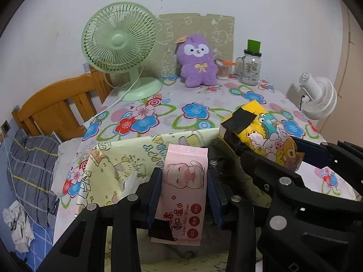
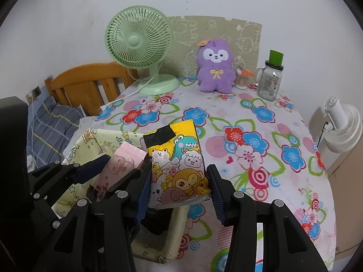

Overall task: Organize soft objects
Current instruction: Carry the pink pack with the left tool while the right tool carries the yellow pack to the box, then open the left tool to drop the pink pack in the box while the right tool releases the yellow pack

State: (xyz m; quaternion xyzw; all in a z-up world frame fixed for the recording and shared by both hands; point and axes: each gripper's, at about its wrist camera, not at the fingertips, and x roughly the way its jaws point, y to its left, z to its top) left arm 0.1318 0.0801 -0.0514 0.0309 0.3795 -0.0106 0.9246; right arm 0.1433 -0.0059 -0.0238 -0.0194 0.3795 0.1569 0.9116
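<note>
Left gripper (image 1: 184, 192) pinches the wipes (image 1: 182, 195), right gripper (image 2: 179, 195) pinches the tissues (image 2: 177, 167), both over the bin (image 2: 158, 244), likely for dropping in

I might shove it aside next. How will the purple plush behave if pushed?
The purple plush looks fluffy and stuffed, so it would likely give rather than resist. It sits upright near the backboard, so a high push may topple it. It is probably light and could drag on the tablecloth.
</note>
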